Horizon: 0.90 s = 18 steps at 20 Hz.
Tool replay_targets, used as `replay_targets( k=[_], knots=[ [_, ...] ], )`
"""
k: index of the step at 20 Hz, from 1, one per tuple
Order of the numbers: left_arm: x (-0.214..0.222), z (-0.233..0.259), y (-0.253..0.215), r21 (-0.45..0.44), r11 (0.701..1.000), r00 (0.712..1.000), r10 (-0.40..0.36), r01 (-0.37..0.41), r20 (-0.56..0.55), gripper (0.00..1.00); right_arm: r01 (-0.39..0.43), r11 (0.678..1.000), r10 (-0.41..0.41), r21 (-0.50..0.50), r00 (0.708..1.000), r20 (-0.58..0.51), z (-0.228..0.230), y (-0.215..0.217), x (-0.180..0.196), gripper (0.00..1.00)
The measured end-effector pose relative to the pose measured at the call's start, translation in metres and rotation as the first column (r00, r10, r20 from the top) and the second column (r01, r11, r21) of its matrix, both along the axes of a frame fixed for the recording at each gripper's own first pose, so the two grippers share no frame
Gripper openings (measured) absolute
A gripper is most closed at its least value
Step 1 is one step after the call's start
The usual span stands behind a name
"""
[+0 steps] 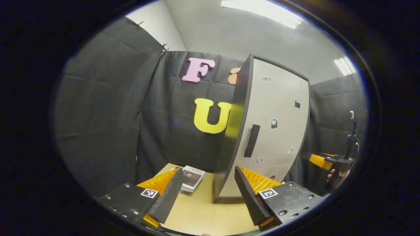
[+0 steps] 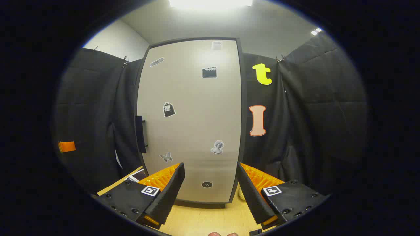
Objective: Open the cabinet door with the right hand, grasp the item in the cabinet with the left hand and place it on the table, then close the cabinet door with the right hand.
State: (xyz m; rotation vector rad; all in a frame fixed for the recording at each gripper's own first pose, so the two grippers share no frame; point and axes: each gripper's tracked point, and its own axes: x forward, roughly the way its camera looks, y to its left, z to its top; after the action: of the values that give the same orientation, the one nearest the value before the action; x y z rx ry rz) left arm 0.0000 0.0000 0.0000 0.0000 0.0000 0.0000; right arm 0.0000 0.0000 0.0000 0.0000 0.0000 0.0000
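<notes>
The tall pale cabinet [image 1: 275, 131] stands on the wooden table [image 1: 200, 213] with its door [image 2: 193, 124] shut flat. A dark vertical handle [image 1: 252, 140] runs along the door's left edge [image 2: 140, 134]. Whatever is inside is hidden. My left gripper [image 1: 208, 171] is open and empty, off the cabinet's left front corner. My right gripper [image 2: 210, 165] is open and empty too, facing the lower middle of the door at a short distance. In the left gripper view the right gripper [image 1: 325, 161] appears far right, held by a hand [image 1: 336, 175].
A thin book [image 1: 193, 177] lies flat on the table left of the cabinet, its corner [image 2: 136, 177] peeking out beside the door. A small pale object [image 2: 241, 194] sits by the cabinet's lower right corner. Black cloth walls close in on all sides.
</notes>
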Motion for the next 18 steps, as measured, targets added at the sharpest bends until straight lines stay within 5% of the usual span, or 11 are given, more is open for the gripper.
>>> replay_targets(
  k=[18],
  knots=[
    [-0.014, -0.020, 0.009, 0.052, 0.998, 1.000, -0.023, 0.023, -0.011, 0.95, -0.080, 0.996, 0.080, 0.034, 0.997, -0.010, 0.018, 0.055, 0.003, 0.99]
  ],
)
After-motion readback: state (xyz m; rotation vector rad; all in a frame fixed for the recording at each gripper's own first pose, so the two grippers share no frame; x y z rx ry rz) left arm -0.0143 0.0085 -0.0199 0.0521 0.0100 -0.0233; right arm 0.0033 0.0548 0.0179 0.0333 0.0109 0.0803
